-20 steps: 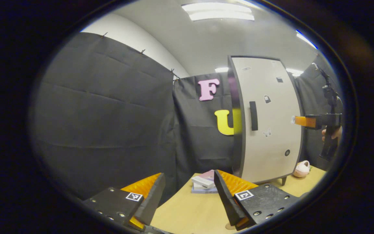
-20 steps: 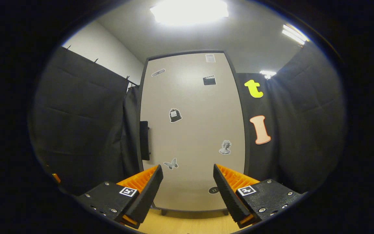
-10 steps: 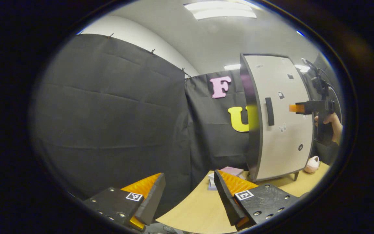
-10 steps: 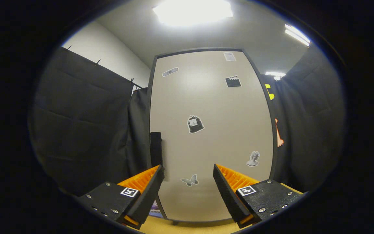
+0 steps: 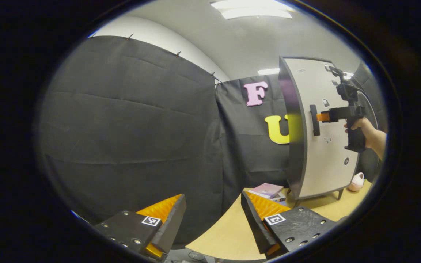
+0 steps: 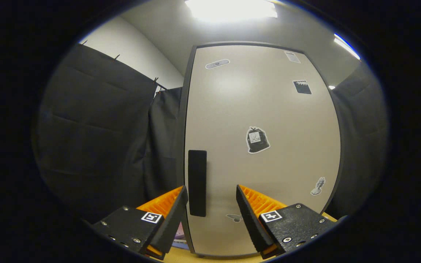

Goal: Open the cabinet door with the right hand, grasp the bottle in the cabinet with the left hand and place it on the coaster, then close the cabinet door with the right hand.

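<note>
A tall beige cabinet (image 6: 261,146) with a dark frame stands on the wooden table, its door closed and dotted with small stickers. Its black vertical handle (image 6: 197,182) sits at the door's left edge, just above the gap between my right gripper's (image 6: 210,215) open fingers. In the left gripper view the cabinet (image 5: 323,146) stands at the right, and a hand holds the right gripper (image 5: 323,117) with its tips close to the handle (image 5: 314,119). My left gripper (image 5: 212,223) is open and holds nothing, low over the table's near edge.
A small stack of books (image 5: 269,191) lies on the wooden table (image 5: 225,237) left of the cabinet's foot. A pink, rounded object (image 5: 356,181) sits on the table to the cabinet's right. Black cloth walls close in the left and back.
My right gripper has moved closer to the cabinet and leftward, bringing the handle between its fingers' line. The left gripper view has swung left, so the cabinet sits farther right.
</note>
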`<state>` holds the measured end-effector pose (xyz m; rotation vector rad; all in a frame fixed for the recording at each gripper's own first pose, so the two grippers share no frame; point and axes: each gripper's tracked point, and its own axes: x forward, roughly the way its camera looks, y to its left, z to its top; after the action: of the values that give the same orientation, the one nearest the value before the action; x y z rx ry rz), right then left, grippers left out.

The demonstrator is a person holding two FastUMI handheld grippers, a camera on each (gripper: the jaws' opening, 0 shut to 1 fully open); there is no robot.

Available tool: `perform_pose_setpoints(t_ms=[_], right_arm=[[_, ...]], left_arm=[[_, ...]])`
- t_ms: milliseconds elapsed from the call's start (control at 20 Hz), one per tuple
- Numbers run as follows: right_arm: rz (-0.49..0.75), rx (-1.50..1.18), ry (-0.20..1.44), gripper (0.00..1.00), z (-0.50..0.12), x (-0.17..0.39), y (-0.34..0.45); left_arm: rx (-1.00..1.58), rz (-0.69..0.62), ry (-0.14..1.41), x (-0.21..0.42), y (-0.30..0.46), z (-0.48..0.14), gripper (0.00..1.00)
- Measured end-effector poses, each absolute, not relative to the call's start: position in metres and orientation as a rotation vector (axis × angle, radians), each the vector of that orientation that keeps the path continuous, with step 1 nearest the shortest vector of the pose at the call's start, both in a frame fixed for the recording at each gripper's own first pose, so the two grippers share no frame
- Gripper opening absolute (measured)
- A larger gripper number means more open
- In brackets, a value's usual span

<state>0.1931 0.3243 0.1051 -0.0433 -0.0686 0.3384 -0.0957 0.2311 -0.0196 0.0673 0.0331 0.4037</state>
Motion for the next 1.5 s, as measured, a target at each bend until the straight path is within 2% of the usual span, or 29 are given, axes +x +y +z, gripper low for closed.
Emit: perform_pose_setpoints(t_ms=[250,400,450,500,550,750,1000,1100,1150,1250,1300,1500], right_arm=[[0.325,-0.047,-0.01,0.71,0.099,0.22,0.347],[0.314,-0.066,0.058,0.51,0.089,0.229,0.355],[0.3,-0.062,0.064,0.47,0.089,0.233,0.355],[0.295,-0.057,0.07,0.37,0.09,0.231,0.355],[0.296,-0.052,0.086,0.36,0.088,0.231,0.355],[0.333,-0.031,0.134,0.19,0.087,0.228,0.354],[0.396,-0.019,0.133,0.19,0.09,0.214,0.352],[0.426,-0.017,0.132,0.19,0.09,0.208,0.348],[0.443,-0.015,0.131,0.19,0.092,0.202,0.347],[0.47,-0.012,0.14,0.19,0.095,0.19,0.346],[0.48,-0.015,0.145,0.19,0.096,0.184,0.346],[0.525,-0.021,0.151,0.19,0.1,0.171,0.337]], left_arm=[[0.064,0.415,0.026,-0.102,0.254,-0.017,0.87],[0.057,0.409,0.027,-0.099,0.255,-0.019,0.87],[0.057,0.406,0.025,-0.098,0.255,-0.018,0.87],[0.057,0.401,0.021,-0.096,0.257,-0.017,0.87],[0.057,0.398,0.018,-0.095,0.256,-0.016,0.87],[0.038,0.366,0.011,-0.087,0.253,-0.015,0.87],[0.032,0.307,-0.006,-0.081,0.239,-0.008,0.87],[0.019,0.273,-0.006,-0.06,0.224,-0.015,0.87],[0.014,0.256,-0.005,-0.053,0.218,-0.018,0.91],[0.013,0.219,-0.003,-0.043,0.204,-0.021,0.91],[0.014,0.203,0.0,-0.038,0.197,-0.02,0.87],[-0.006,0.151,-0.012,-0.031,0.163,-0.01,0.87]])
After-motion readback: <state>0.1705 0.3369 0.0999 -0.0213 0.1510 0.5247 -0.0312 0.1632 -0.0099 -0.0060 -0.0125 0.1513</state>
